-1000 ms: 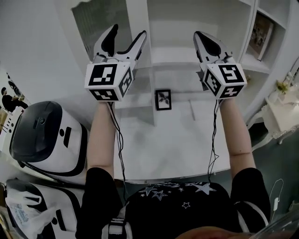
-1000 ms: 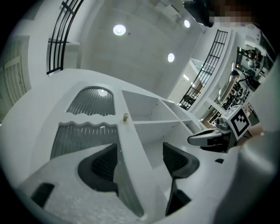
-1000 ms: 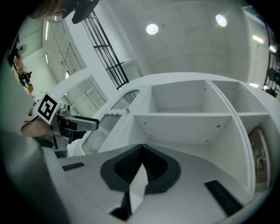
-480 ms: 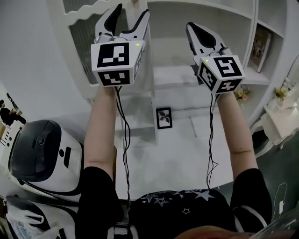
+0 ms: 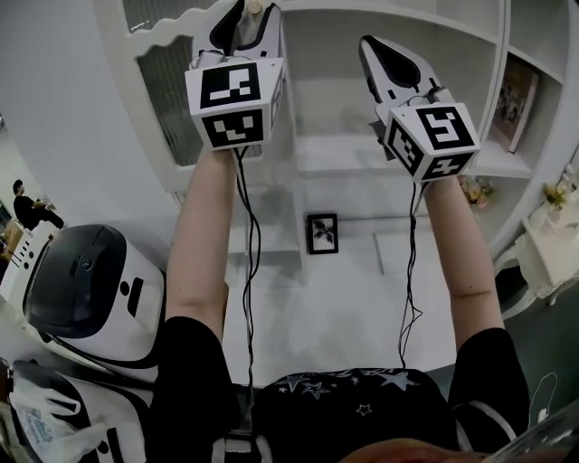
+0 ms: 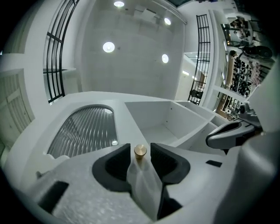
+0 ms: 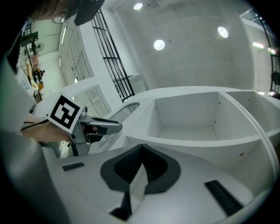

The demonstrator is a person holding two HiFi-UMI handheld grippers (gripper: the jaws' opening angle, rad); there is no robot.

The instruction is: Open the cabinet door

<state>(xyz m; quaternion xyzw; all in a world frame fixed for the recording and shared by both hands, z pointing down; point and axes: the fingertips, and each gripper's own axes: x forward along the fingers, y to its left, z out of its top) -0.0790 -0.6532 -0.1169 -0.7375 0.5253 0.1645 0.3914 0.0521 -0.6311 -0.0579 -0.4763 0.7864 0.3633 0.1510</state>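
The white cabinet door [image 5: 172, 90] has a ribbed glass panel [image 6: 85, 129] and a small gold knob [image 6: 140, 151] on its right edge. My left gripper [image 5: 246, 14] is raised to that knob. In the left gripper view the left gripper [image 6: 140, 148] has the knob between its dark pads [image 6: 118, 162], with a thin gap on each side. Its jaws have just been closing in around the knob. My right gripper [image 5: 369, 50] is held up to the right, in front of the open shelves, and is shut on nothing [image 7: 141, 153].
Open white shelf compartments [image 5: 362, 90] lie right of the door. A small framed picture [image 5: 321, 232] stands on the white counter [image 5: 344, 298] below. A white and black machine [image 5: 86, 285] sits at lower left. A picture frame [image 5: 511, 95] and flowers [image 5: 475, 190] are on the right shelves.
Both grippers have risen towards the upper cabinet. The left gripper's jaws, wide apart before, have narrowed around the knob. The right gripper has stayed shut.
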